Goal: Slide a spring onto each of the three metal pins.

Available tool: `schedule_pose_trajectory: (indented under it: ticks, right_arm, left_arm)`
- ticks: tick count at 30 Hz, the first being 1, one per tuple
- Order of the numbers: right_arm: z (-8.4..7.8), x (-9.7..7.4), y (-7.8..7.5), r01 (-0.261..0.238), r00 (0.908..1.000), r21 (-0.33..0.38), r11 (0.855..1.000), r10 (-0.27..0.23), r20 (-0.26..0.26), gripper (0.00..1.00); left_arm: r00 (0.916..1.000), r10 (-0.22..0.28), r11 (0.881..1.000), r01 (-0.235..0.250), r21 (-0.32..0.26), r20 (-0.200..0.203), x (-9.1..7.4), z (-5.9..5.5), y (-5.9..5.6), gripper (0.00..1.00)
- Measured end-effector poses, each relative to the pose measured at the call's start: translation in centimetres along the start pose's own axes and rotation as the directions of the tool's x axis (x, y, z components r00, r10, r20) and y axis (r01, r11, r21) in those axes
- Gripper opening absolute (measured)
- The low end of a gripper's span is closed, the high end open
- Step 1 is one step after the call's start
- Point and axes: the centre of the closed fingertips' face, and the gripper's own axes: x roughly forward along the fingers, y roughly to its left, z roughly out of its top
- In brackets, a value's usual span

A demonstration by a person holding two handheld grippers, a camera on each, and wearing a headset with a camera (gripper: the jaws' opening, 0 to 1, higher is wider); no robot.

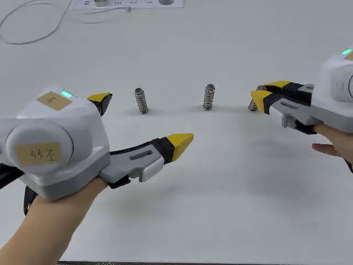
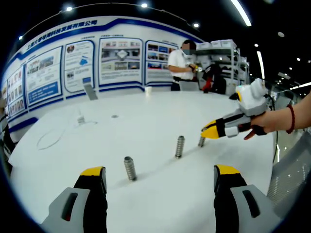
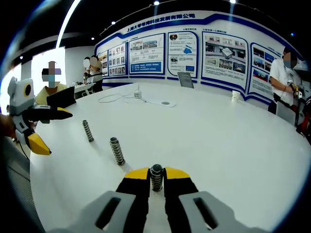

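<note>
Three coiled springs of bare grey metal stand upright on the smooth white tabletop (image 1: 220, 182), long axes vertical. They form a row running side to side, well in from the far edge. Any pins inside them cannot be made out.

The left spring (image 1: 142, 101) and the middle spring (image 1: 208, 97) stand free, well apart from each other. The right spring (image 1: 253, 105) is half hidden behind the yellow tips of the right gripper (image 1: 259, 99). In the right gripper view those wedge-shaped tips are pressed in on either side of that spring (image 3: 156, 177), pinching its coils near the top.

The left gripper (image 1: 144, 118) is spread wide and holds nothing. Its black fingers end in yellow points, and it sits on the near side of the left spring.

Its glossy white housing carries two tan paper labels (image 1: 38, 153) with handwriting too loose to read surely.

A white power strip (image 1: 127, 3) lies at the tabletop's far edge, and a thin white cable (image 1: 33, 22) loops near the far left corner.
</note>
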Motion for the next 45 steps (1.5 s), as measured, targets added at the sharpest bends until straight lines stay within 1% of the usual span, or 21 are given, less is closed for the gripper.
schedule_pose_trajectory:
  ticks: [1, 2, 12, 16, 18, 20, 23, 25, 32, 35, 39, 45]
  right_arm:
    - [-0.1, 0.0, 0.0, -0.001, 1.0, 0.004, 1.0, 0.001, -0.002, 0.12]
    - [0.0, 0.0, 0.0, 0.0, 1.0, 0.01, 1.0, 0.0, 0.007, 0.12]
    - [-0.1, 0.0, -0.1, 0.008, 1.0, 0.024, 1.0, -0.008, 0.002, 0.13]
    - [0.0, -0.1, -0.1, 0.012, 0.9999, 0.026, 1.0, -0.012, 0.004, 0.17]
    - [0.1, -0.2, -0.1, 0.014, 0.9999, 0.03, 0.999, -0.014, 0.007, 0.18]
    - [0.3, -0.4, 0.0, 0.011, 0.9999, 0.042, 0.999, -0.012, 0.007, 0.21]
    - [0.8, -0.8, 0.1, 0.007, 0.9999, 0.042, 0.999, -0.008, 0.015, 0.23]
    - [1.0, -1.1, 0.3, -0.003, 0.9999, 0.054, 0.999, 0.002, 0.01, 0.27]
    - [1.9, -2.3, 0.9, -0.026, 0.9996, 0.059, 0.998, 0.025, 0.016, 0.36]
    - [2.1, -2.8, 1.3, -0.038, 0.9992, 0.064, 0.997, 0.038, 0.009, 0.42]
    - [2.2, -3.6, 1.8, -0.053, 0.9986, 0.068, 0.996, 0.053, 0.005, 0.46]
    - [2.3, -4.6, 2.5, -0.077, 0.997, 0.085, 0.993, 0.077, 0.001, 0.53]
  left_arm:
    - [1.0, 0.001, 1.0, -0.001, -0.001, -0.002, 0.0, -0.1, 0.0, 0.93]
    - [1.0, 0.001, 1.0, -0.001, -0.002, -0.003, 0.0, -0.1, 0.0, 0.93]
    - [1.0, 0.002, 1.0, -0.002, -0.001, -0.004, 0.0, -0.1, 0.1, 0.92]
    - [1.0, 0.004, 1.0, -0.004, -0.002, -0.007, 0.0, -0.1, 0.2, 0.91]
    - [1.0, 0.006, 1.0, -0.006, -0.001, -0.007, -0.1, -0.1, 0.2, 0.91]
    - [0.9999, 0.008, 1.0, -0.008, -0.004, -0.007, -0.1, -0.1, 0.3, 0.91]
    - [1.0, 0.009, 1.0, -0.009, -0.007, -0.002, -0.1, 0.1, 0.4, 0.91]
    - [0.9999, 0.012, 1.0, -0.012, -0.005, -0.006, -0.2, 0.2, 0.6, 0.9]
    - [0.9999, 0.011, 1.0, -0.012, -0.015, -0.01, -0.4, 0.5, 0.8, 0.89]
    - [0.9999, 0.011, 1.0, -0.011, -0.013, -0.011, -0.5, 0.6, 0.8, 0.89]
    - [0.9999, 0.005, 1.0, -0.006, -0.019, -0.015, -0.8, 0.8, 0.9, 0.89]
    - [0.9994, -0.004, 1.0, 0.004, -0.017, -0.035, -1.2, 0.6, 0.8, 0.89]
